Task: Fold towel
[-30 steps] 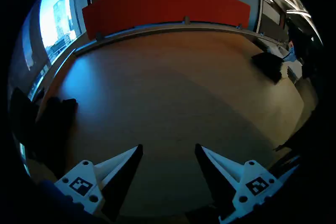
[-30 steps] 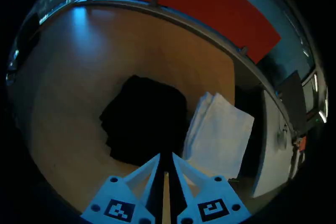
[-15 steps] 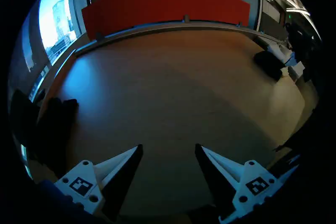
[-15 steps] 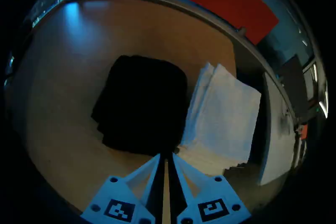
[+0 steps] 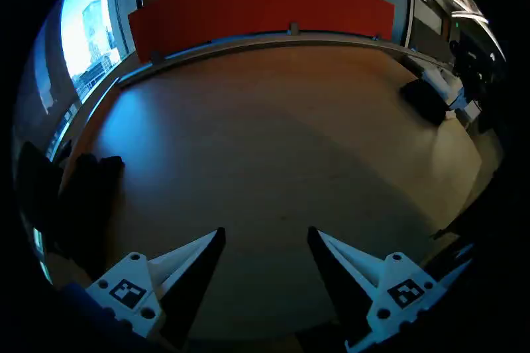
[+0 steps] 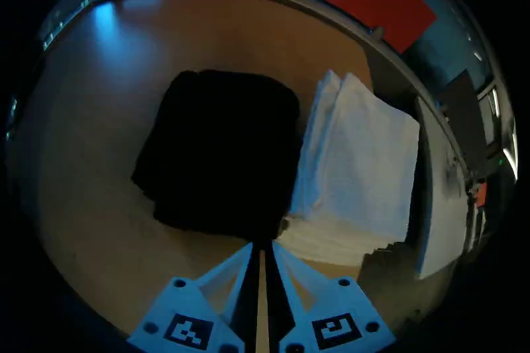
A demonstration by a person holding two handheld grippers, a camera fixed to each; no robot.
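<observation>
A folded black towel (image 6: 218, 154) lies on the wooden table (image 6: 99, 121), and a stack of folded white towels (image 6: 358, 161) sits against its right side. My right gripper (image 6: 262, 247) is shut with nothing between its fingers, and its tips hover just short of the black towel's near edge, by the seam between the two piles. My left gripper (image 5: 265, 234) stands open over bare wood (image 5: 265, 128), holding nothing. Its view shows the black towel (image 5: 424, 100) small at the far right.
A red partition (image 5: 265, 8) runs along the table's far edge behind a grey rail. A dark bulky shape (image 5: 86, 201) sits at the table's left edge beside my left gripper. A window (image 5: 89, 28) is at the back left. White furniture (image 6: 440, 214) stands right of the towels.
My right gripper has moved in toward the two towel piles, which now look larger and nearer, and it stays shut. My left gripper has not moved.
</observation>
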